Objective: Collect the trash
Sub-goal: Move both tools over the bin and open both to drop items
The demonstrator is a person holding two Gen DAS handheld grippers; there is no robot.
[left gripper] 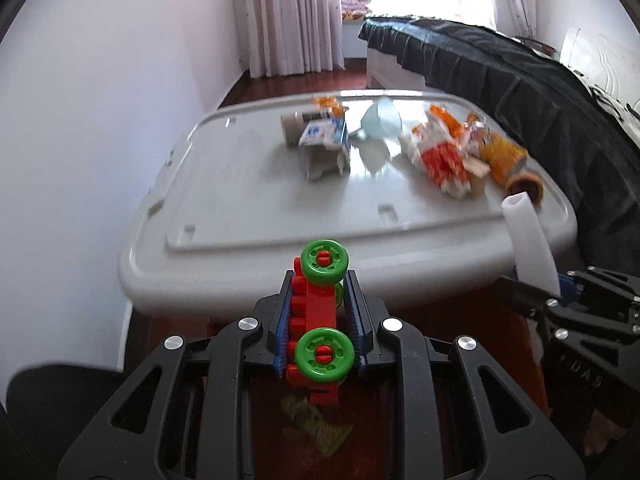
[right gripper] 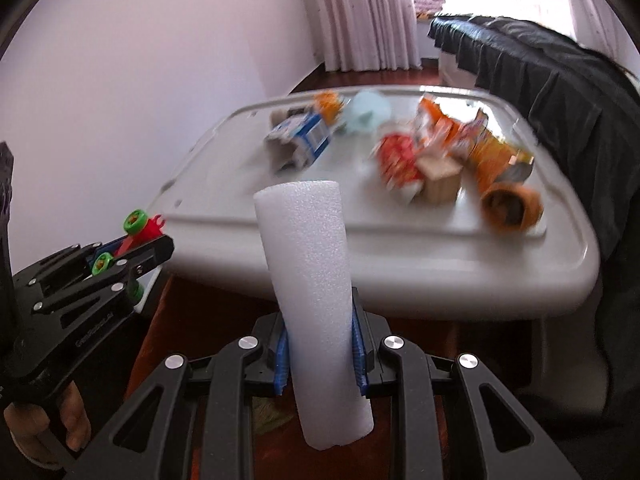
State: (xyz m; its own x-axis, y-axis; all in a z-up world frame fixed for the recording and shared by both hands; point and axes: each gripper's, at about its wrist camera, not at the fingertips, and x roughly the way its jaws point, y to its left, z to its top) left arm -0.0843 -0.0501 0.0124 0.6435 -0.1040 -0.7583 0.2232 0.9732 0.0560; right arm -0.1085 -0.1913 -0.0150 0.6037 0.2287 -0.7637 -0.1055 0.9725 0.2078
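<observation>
My left gripper (left gripper: 318,312) is shut on a red toy block with green wheels (left gripper: 316,308), held in front of the near edge of a grey plastic lid (left gripper: 224,208). My right gripper (right gripper: 318,344) is shut on a white foam tube (right gripper: 312,280), held upright before the same lid (right gripper: 400,256). The foam tube (left gripper: 528,236) also shows at the right of the left wrist view, and the toy (right gripper: 140,232) at the left of the right wrist view. On the lid lie a blue-white carton (left gripper: 322,136), red-orange wrappers (left gripper: 440,152), an orange tube (right gripper: 508,208) and a pale blue cup (left gripper: 378,120).
A bed with a black cover (left gripper: 520,80) runs along the right of the lid. A white wall (left gripper: 100,100) stands on the left, curtains (left gripper: 296,16) at the back. The floor is dark red wood (left gripper: 280,84). Some greenish litter (left gripper: 316,424) lies below my left gripper.
</observation>
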